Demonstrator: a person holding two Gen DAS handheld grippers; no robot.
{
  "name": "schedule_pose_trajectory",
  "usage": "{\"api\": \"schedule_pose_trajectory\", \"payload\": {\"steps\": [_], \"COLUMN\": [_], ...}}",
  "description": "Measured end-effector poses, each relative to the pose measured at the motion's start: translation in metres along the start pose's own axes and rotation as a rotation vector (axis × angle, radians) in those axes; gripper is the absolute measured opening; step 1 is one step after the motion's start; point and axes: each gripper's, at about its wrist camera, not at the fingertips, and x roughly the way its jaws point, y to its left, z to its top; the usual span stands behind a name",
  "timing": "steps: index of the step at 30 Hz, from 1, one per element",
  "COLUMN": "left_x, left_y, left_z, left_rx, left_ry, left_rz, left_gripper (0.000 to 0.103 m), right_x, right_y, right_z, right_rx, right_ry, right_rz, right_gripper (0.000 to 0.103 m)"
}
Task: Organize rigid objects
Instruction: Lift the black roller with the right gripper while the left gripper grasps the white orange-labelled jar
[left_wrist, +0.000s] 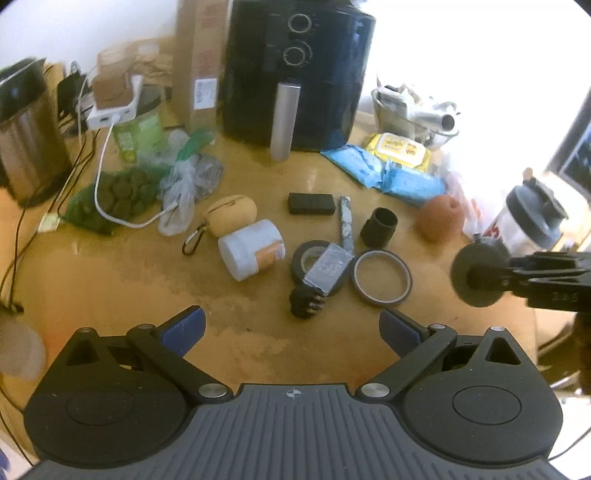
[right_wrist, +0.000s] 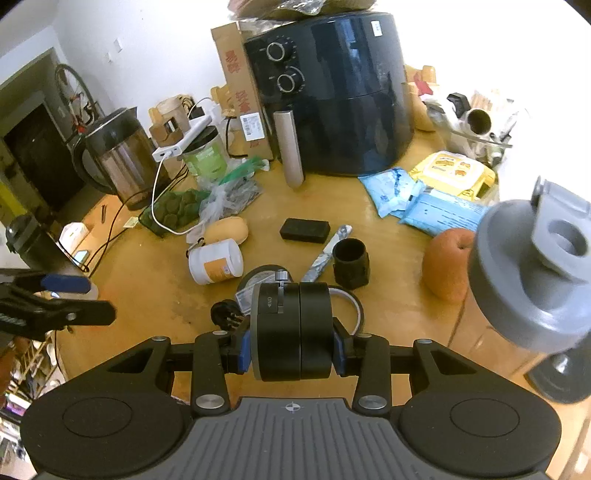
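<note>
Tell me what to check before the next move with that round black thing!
1. Right hand-held gripper pads squeeze the round black switch puck on both sides: ok.
2. Puck lifted off the wooden table: ok.
3. Left hand-held gripper open and empty: ok.
4. Grey-lidded shaker bottle stands close on the right: not ok.
5. Where the puck should go: cannot tell.

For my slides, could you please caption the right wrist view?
Right gripper grips a black round device above the cluttered wooden table.
</note>
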Motion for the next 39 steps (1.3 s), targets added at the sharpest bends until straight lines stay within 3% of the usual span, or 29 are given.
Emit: {"api": "schedule_pose_trajectory", "payload": {"steps": [12, 23, 24, 25, 26, 36, 39], "left_x": [0.033, 0.076, 0.082, 0.088, 0.094, 0.134, 0.146], "left_y": [0.007, -0.007, -0.008, -0.010, -0.011, -0.019, -0.021], "left_z": [0.012, 0.007, 0.006, 0.005, 0.004, 0.004, 0.003], "left_rx": [0.181, 0.507, 0.539, 0.573, 0.601, 0.779, 0.832], "left_ry": [0.023, 0.030, 0.036, 0.041, 0.052, 0.056, 0.060], "left_rz": [0.100, 0.238, 0.253, 0.266, 0.274, 0.313, 0.327], "left_gripper": [0.103, 0.102, 0.101, 0.090, 0.086, 0.084, 0.078], "right_x": [-0.014, -0.021, -0.021, -0.022, -0.022, -0.030, -0.031], "right_y": [-0.010, -0.013, -0.014, -0.014, -0.014, -0.018, -0.019], "right_z": [-0.012, -0.019, -0.019, -0.020, -0.021, -0.032, -0.035], "right_rx": [0.097, 0.160, 0.164, 0.169, 0.175, 0.228, 0.242], "right_ry": [-0.022, -0.038, -0.039, -0.040, -0.041, -0.047, -0.050], "right_rz": [-0.027, -0.048, -0.051, -0.054, -0.057, -0.101, -0.116], "right_gripper": [0.043, 0.043, 0.043, 0.043, 0.043, 0.043, 0.043]}}
